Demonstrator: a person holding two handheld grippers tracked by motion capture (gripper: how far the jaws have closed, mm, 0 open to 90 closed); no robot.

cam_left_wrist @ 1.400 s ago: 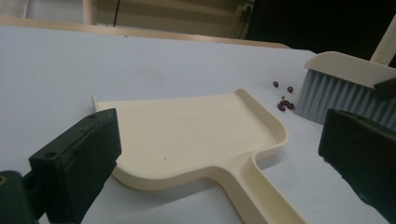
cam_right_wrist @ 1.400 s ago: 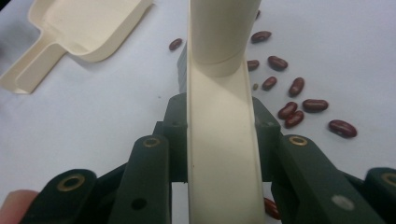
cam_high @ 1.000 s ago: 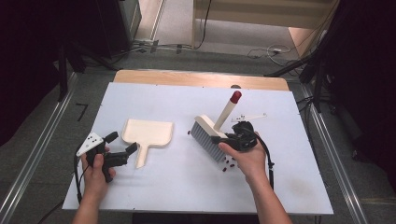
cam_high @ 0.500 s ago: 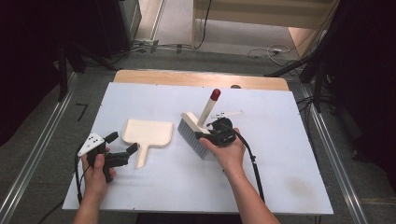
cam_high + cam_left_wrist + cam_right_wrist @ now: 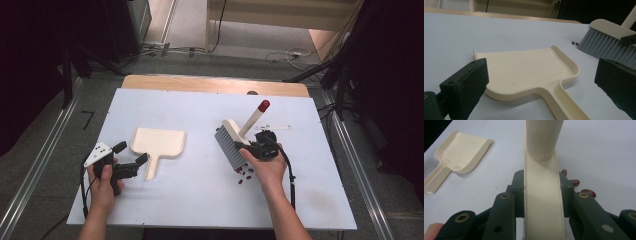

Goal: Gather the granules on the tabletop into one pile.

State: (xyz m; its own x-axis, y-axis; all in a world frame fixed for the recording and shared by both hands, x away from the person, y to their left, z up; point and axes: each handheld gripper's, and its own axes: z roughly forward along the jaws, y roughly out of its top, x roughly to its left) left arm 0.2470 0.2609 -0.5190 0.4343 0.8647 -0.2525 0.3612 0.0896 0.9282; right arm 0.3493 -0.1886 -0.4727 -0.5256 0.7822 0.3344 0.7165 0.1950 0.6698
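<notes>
The white table [image 5: 200, 210] carried a cream dustpan [image 5: 159, 142] at nine o'clock of the brush [image 5: 235, 140]. The right gripper [image 5: 243, 148] clenched the brush head; the left gripper [image 5: 131, 155] stood released astride the dustpan handle. Red beans [image 5: 245, 174] lay at six o'clock of the bristles.

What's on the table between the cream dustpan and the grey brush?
Nothing: the high view shows bare white tabletop between the cream plastic dustpan and the grey-bristled brush. The small red beans lie on the brush's other side.
</notes>
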